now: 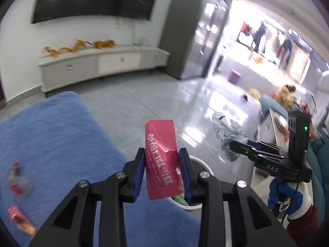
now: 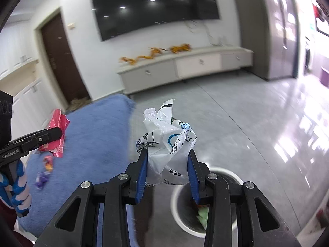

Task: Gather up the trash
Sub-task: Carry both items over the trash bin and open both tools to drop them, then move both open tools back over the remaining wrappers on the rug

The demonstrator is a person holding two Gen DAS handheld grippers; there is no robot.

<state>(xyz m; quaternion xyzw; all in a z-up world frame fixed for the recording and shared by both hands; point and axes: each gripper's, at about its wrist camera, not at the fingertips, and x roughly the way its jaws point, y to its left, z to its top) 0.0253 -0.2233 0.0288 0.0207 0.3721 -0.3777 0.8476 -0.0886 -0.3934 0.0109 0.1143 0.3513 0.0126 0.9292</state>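
My left gripper [image 1: 162,164] is shut on a pink wrapper [image 1: 161,150] and holds it above the white trash bin [image 1: 202,164], whose rim shows behind the fingers. My right gripper [image 2: 167,168] is shut on a crumpled white plastic bag [image 2: 167,142] above and left of the same bin [image 2: 176,201], which holds green scraps. In the left wrist view the right gripper [image 1: 242,147] holds the bag [image 1: 226,138] at the right. In the right wrist view the left gripper [image 2: 55,133] holds the pink wrapper [image 2: 57,127] at the left.
A blue rug [image 1: 51,140] covers the surface on the left with small wrappers on it [image 1: 18,181] [image 2: 44,173]. A white TV cabinet [image 2: 185,65] and a wall TV [image 2: 154,6] stand across the grey tiled floor [image 2: 246,123]. A teal sofa [image 1: 320,160] is at the right.
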